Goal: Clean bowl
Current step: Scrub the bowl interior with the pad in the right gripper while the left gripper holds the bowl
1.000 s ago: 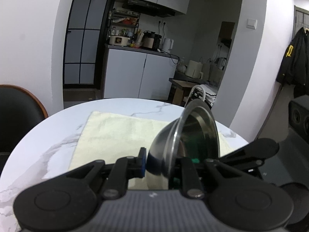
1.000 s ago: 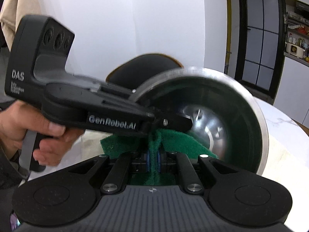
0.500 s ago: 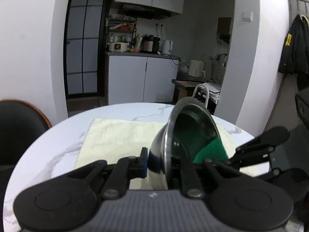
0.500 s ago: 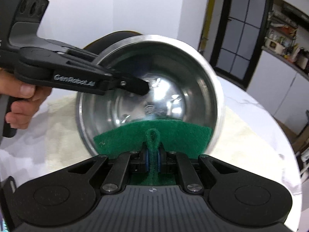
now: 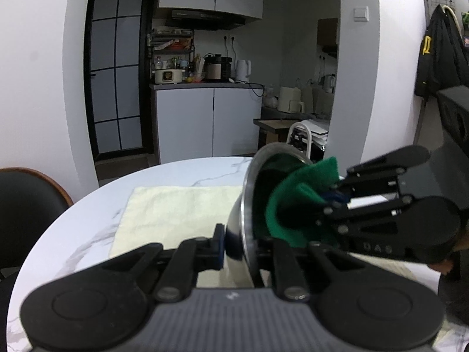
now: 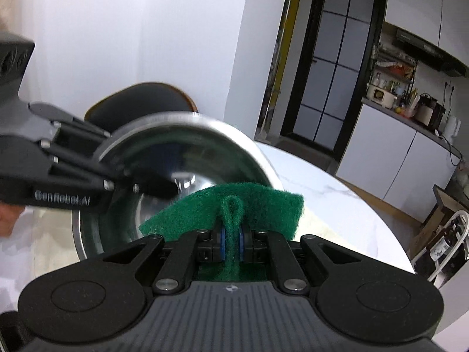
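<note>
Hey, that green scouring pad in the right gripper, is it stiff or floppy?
Probably floppy: the green scouring pad bunches into a fold where the right gripper pinches it. Its free edges stay fairly flat, so likely springy, and it looks light.

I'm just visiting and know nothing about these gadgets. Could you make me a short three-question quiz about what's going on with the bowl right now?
1. True or false: the steel bowl stands flat on the cream cloth.
2. What does the right gripper hold? A) a spoon B) a green scouring pad C) nothing
3. Fill in: the left gripper clamps the bowl by its ____.

Key
1. False: it is lifted above the marble table and tipped on its side, with its opening towards the right gripper.
2. B: the green scouring pad is pinched between its fingertips, at the bowl's opening.
3. Rim: one finger is outside the wall, one inside.
</note>
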### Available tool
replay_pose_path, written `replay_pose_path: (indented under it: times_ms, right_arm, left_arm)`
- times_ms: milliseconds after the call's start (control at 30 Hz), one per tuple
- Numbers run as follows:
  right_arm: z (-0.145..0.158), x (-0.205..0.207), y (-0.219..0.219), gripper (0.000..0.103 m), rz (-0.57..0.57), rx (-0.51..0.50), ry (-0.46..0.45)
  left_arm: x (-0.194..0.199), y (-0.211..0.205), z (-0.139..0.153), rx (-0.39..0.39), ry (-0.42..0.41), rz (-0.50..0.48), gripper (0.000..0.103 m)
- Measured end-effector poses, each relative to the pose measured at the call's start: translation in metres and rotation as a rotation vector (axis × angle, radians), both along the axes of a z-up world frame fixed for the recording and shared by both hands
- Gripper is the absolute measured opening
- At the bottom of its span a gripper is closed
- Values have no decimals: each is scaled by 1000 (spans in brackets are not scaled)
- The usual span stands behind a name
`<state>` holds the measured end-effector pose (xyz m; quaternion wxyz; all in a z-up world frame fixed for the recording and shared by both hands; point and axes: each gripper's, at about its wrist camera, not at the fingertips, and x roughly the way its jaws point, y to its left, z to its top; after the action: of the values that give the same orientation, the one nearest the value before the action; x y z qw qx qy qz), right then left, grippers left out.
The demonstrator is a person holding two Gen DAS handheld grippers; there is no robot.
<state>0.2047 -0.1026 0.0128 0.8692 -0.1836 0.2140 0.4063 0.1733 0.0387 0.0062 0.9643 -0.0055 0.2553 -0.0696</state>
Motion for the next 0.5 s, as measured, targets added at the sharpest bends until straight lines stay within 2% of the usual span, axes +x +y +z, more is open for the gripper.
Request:
replay_pose_path:
  times_ms: [133,233,333,500]
  right_arm:
    - [3,-8,2,10,17,11,-16]
    - [0,7,5,10,19,-12,-6]
    - [-7,21,6,10,33,-68,28]
    - [-19,14,-1,9,68,-121,87]
  left_arm:
    - [0,0,-1,3,-1,-1,11]
    - [1,2,-3,6,7,9,8]
    - [2,5,-4,5,15,17,6]
    - [3,4,-2,4,9,13,6]
